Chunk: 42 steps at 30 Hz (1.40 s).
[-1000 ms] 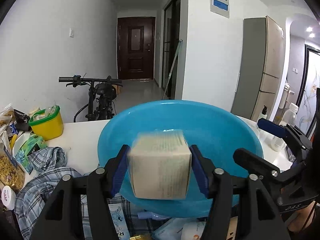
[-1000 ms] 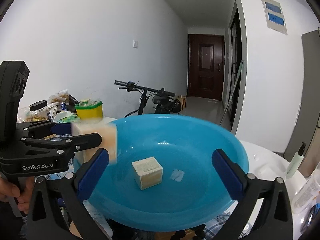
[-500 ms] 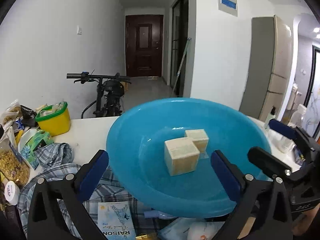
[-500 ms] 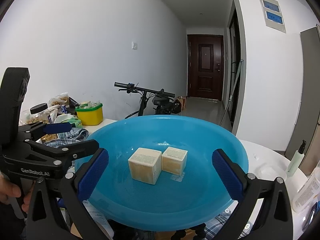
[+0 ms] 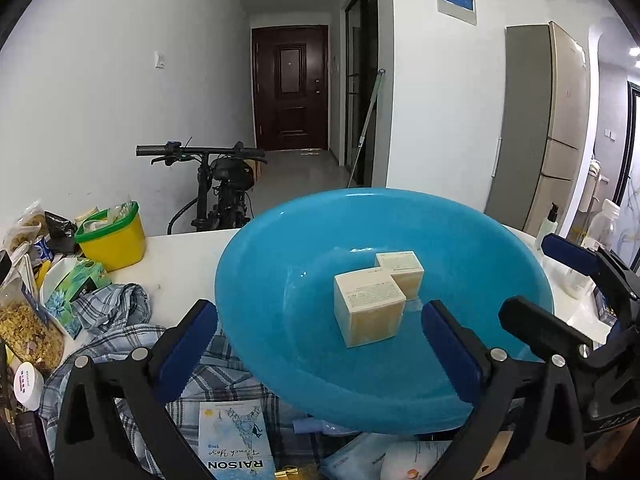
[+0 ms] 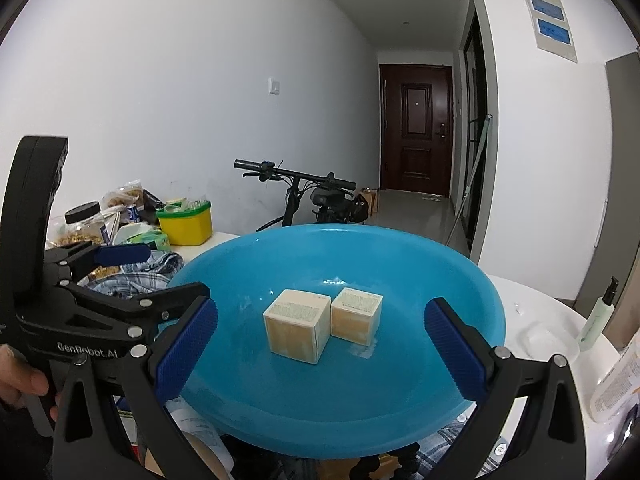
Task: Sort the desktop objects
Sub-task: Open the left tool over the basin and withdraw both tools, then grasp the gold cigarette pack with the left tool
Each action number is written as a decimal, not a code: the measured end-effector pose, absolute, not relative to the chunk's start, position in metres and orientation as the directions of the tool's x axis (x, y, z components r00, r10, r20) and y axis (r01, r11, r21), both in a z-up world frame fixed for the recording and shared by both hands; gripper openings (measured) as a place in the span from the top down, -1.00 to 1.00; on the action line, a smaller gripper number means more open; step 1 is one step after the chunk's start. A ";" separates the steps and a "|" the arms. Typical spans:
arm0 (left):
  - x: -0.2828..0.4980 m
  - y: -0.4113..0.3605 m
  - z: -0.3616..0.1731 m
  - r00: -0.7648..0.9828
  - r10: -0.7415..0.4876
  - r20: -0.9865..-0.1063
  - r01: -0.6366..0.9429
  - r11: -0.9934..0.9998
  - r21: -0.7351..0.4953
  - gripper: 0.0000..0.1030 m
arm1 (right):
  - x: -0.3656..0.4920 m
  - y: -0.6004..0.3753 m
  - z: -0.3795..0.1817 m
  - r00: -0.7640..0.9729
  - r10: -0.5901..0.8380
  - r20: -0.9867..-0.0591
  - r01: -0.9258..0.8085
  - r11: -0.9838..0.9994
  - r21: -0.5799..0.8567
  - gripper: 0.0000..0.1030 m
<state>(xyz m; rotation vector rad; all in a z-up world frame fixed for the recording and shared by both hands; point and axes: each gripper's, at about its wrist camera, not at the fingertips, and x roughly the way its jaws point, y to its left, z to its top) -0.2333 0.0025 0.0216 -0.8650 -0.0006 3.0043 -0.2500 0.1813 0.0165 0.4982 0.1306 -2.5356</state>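
Note:
A big blue plastic basin point(image 5: 256, 280) point(image 6: 472, 292) stands on the cluttered table. Two small cream boxes lie side by side in it: the nearer box point(image 5: 368, 308) point(image 6: 298, 326) and the farther box point(image 5: 400, 268) point(image 6: 356, 316). My left gripper point(image 5: 320, 344) is open and empty, held over the basin's near rim. My right gripper point(image 6: 320, 344) is open and empty, also at the near rim. The left gripper shows in the right wrist view point(image 6: 120, 280), the right gripper in the left wrist view point(image 5: 568, 288).
A yellow tub with green rim point(image 5: 112, 236) point(image 6: 186, 220), snack bags point(image 5: 24, 320), a plaid cloth point(image 5: 108, 320) and a booklet point(image 5: 236, 444) lie left of and under the basin. Bottles point(image 6: 598, 314) stand at the right. A bicycle point(image 5: 224, 184) stands behind the table.
One second ago my left gripper was shut on a cream box over the basin. It opened and the box dropped beside the other one. The left gripper has since drawn back.

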 end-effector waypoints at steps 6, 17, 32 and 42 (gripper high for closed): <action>-0.231 0.001 0.025 -0.848 0.022 -0.529 -0.019 -1.000 -0.011 -1.00 | -0.252 0.182 0.016 -0.777 -0.501 -0.382 0.535 -0.845 0.018 -1.00; -0.198 -0.009 0.046 -0.858 0.004 -0.514 -0.023 -0.999 0.032 -1.00 | -0.250 0.180 0.015 -0.766 -0.513 -0.387 0.547 -0.837 0.026 -1.00; -0.161 -0.058 -0.014 -0.796 -0.054 -0.603 0.063 -0.998 0.006 -1.00 | -0.250 0.170 0.008 -0.760 -0.498 -0.417 0.551 -0.834 -0.009 -1.00; -0.159 -0.037 -0.034 -0.761 0.035 -0.648 -0.046 -0.999 -0.001 -1.00 | -0.249 0.168 0.007 -0.761 -0.492 -0.423 0.552 -0.834 -0.023 -1.00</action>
